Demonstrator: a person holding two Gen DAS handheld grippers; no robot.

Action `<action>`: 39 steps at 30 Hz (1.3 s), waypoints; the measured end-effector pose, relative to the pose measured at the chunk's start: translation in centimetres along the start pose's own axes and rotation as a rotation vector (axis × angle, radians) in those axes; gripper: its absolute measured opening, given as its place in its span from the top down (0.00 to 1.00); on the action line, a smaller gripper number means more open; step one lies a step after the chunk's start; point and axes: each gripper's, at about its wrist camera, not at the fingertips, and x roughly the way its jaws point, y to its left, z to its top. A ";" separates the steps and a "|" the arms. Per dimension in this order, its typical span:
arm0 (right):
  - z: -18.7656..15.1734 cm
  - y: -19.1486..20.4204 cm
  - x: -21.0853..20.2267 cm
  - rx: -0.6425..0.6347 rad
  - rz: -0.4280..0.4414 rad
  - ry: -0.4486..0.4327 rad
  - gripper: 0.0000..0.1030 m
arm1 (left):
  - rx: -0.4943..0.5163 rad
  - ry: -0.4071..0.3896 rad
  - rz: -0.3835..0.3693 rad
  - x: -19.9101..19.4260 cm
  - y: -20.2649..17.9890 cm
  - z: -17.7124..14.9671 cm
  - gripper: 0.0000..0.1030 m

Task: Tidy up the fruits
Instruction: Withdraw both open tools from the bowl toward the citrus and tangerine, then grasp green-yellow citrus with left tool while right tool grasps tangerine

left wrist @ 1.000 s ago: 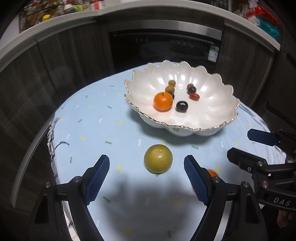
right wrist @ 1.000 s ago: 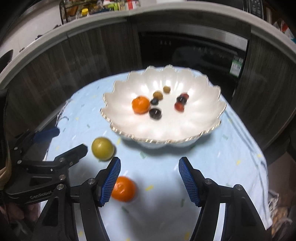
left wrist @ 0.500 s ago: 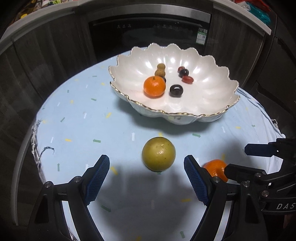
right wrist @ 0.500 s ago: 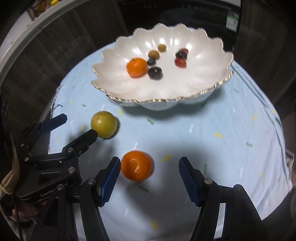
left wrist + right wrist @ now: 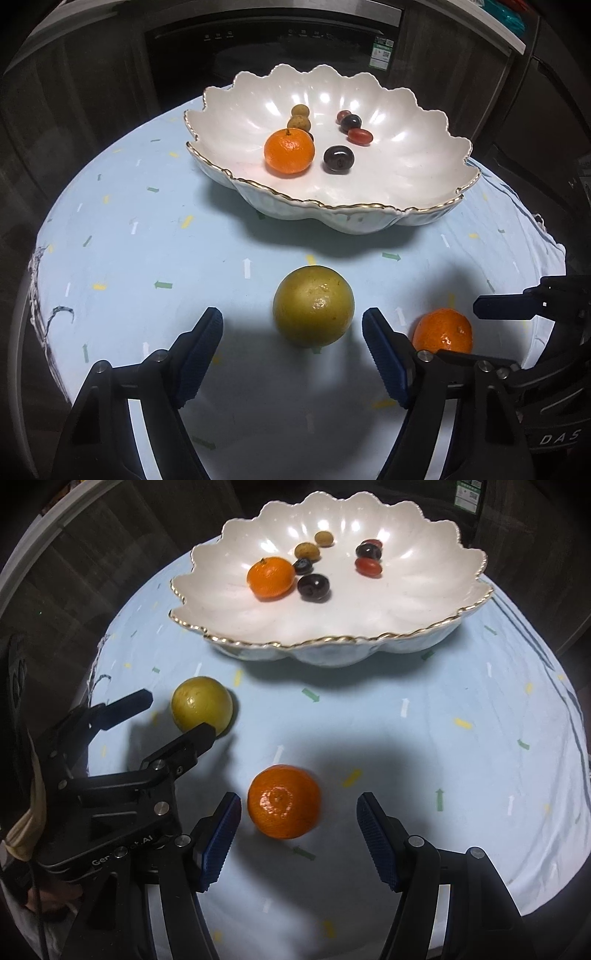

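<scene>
1. From my left wrist camera, the left gripper (image 5: 291, 354) has its jaws closing. The green-yellow fruit (image 5: 313, 305) sits between and just ahead of the blue pads (image 5: 199, 354), with a gap on both sides, so nothing is pinched.
2. The same view shows the right-hand gripper only in part at the right edge: one blue finger (image 5: 506, 307) beyond the loose mandarin (image 5: 443, 331), which lies on the cloth just right of my left gripper's right pad.
3. The right wrist camera shows what the left one cannot: the left gripper's black fingers from the side, one on each side of the green-yellow fruit, and a bit of the person's hand (image 5: 22, 834) holding it at the left edge.
4. In that view the right gripper (image 5: 297, 834) stands spread. The loose mandarin rests between its pads, nearer the left one, and I see no contact.
5. Both views show the white scalloped bowl (image 5: 424, 214) with a gold rim on the light blue tablecloth (image 5: 110, 229), behind both loose fruits.
6. Inside it lie another mandarin (image 5: 289, 151), two small olive-brown fruits (image 5: 299, 116), a dark round fruit (image 5: 338, 158) and a reddish cluster (image 5: 354, 127).
7. Only the right view clearly shows a small dark berry (image 5: 303, 566) just right of the bowl's mandarin.
8. Only the left view shows the dark appliance front (image 5: 258, 40) behind the table.
</scene>
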 end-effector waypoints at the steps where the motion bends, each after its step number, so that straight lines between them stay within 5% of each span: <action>1: 0.0 0.1 0.2 -0.003 -0.002 0.003 0.36 | 0.002 0.005 -0.008 0.2 0.0 0.0 0.29; 12: 0.4 0.2 1.9 -0.007 0.007 0.023 0.37 | -0.015 0.027 -0.057 1.9 0.4 -0.2 0.38; 17: 0.5 0.5 1.9 -0.039 0.022 0.009 0.54 | -0.017 0.028 -0.077 2.2 -0.2 0.2 0.54; 39: 0.2 -0.5 1.0 -0.094 0.055 -0.040 0.59 | -0.131 0.032 0.044 -1.1 -1.4 -0.7 0.54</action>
